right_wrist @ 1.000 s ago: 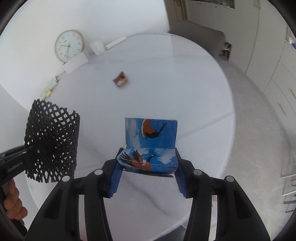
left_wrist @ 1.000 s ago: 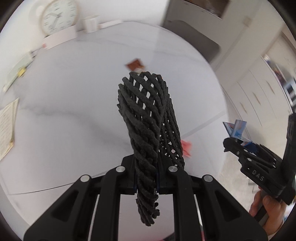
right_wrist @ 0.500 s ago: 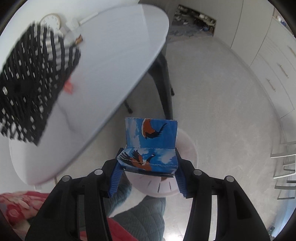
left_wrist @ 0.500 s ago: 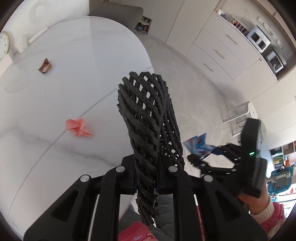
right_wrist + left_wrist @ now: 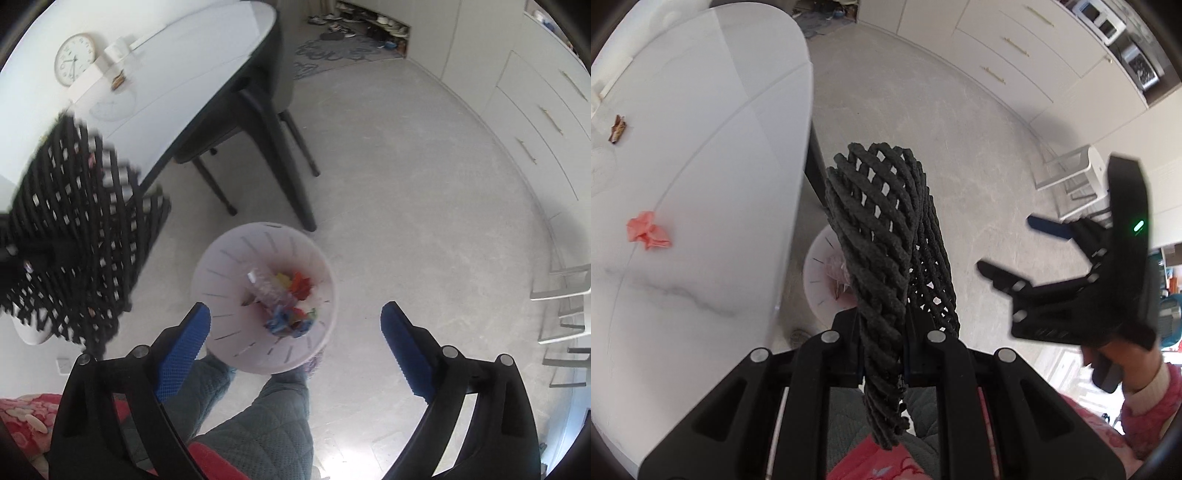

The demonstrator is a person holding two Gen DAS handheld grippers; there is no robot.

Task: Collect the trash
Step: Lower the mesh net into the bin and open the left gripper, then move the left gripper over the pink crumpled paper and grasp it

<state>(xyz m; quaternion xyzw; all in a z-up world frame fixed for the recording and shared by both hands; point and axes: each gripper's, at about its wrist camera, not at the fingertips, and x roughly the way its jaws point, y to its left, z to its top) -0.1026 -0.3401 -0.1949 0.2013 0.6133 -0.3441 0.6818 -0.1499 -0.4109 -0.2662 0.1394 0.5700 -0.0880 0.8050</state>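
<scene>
White table [image 5: 701, 184] is being seen up-left of the bin, its dark legs [image 5: 273, 147] standing just beyond the bin. White slotted bin [image 5: 229, 266] is being used as landmark: on the floor, holding a clear bottle [image 5: 264, 288] and coloured scraps [image 5: 295, 317].

Black mesh sheet [image 5: 882, 251] is being held upright, clamped narrow in the left gripper [image 5: 905, 354]; long axis is running away from the camera, and the bin rim is being partly covered behind it, so the bin is judged just below and ahead.

Right gripper [image 5: 295, 325] is being hung directly above the bin, jaws opening wide with nothing between them.

Still on the table, well away from the bin: pink crumpled paper [image 5: 646, 230], brown wrapper [image 5: 617, 129]. The left hand is judged nearer both.

Clock [image 5: 74, 59] numerals are too small to be read; no brands are legible.
</scene>
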